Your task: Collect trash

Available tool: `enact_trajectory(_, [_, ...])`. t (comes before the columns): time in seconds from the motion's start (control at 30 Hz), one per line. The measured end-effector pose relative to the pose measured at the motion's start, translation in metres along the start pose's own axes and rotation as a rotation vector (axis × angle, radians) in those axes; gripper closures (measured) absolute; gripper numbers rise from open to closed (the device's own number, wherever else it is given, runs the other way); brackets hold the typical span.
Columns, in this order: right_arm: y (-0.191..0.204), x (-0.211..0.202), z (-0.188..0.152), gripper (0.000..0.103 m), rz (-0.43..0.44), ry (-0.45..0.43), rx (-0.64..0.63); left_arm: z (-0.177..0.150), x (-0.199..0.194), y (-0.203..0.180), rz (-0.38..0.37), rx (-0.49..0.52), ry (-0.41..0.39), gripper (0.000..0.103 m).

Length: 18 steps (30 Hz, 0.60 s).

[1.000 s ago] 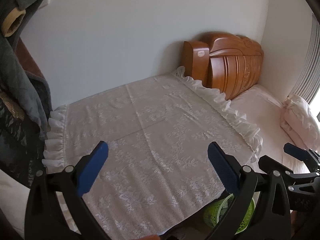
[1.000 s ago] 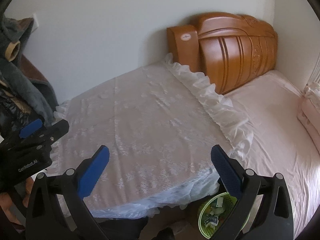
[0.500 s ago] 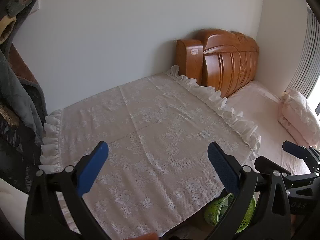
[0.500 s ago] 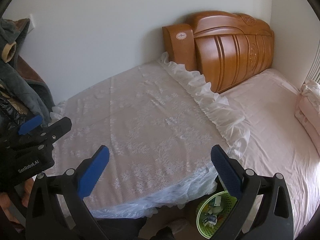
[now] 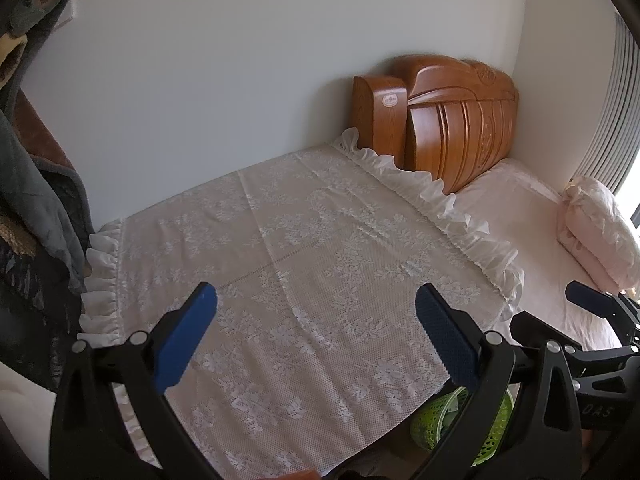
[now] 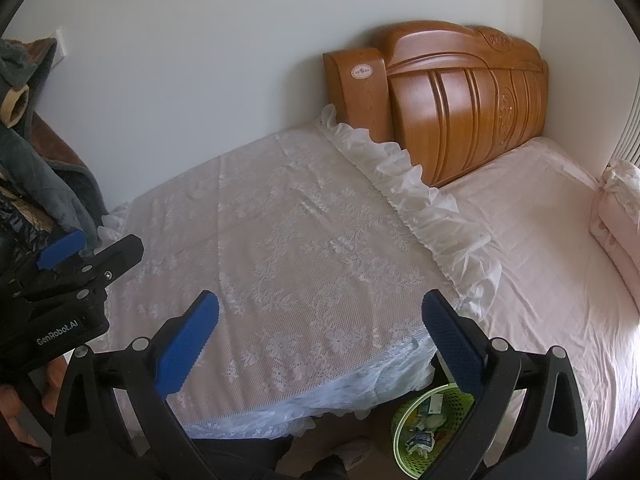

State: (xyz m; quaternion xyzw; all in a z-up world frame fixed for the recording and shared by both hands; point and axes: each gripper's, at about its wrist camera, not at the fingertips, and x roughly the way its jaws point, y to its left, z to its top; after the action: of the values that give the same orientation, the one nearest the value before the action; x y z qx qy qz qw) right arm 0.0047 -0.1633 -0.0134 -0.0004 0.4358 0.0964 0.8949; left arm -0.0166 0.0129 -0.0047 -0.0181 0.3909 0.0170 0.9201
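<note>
Your left tongs [image 5: 316, 340] stand wide apart and empty, blue pads [image 5: 186, 336] spread over the lace cloth [image 5: 304, 248]; your right tongs [image 6: 320, 344] are likewise agape and hold nothing, poised over the same cloth nearer its front hem. Each pair shows at the edge of the other's view, so you carry them side by side, apart. The cloth covers a surface [image 6: 280, 240] beside the bed [image 6: 540, 248], its frilled edge [image 6: 420, 200] falling toward the pink sheet; no scrap lies on the cloth or the sheet in either view. The trash visible sits in the green basket [image 6: 404, 424] on the floor, below the cloth's front corner and between surface and bed, holding wrappers and paper; your right tong arm partly hides it, and in the left view only its mesh rim [image 5: 432, 420] peeks out. Judged from this, the step in hand is a search or an approach to the basket. To do it well, tilt the right tongs down so the basket clears the arm, lower between hem and bed without snagging the lace, and keep the tongs spread until one wall or a single wrapper sits squarely between the pads. Hanging clothes [image 5: 36, 184] at left and the headboard [image 6: 460, 96] are not involved.
</note>
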Motion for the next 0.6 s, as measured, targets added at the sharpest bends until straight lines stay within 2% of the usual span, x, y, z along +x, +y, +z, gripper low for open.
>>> enact_trajectory(0.6, [0.0005,0.0039,-0.0008,0.002,-0.007,0.013,0.004,0.0007,0.0061,0.0014,-0.011,0.004,0.013,0.008])
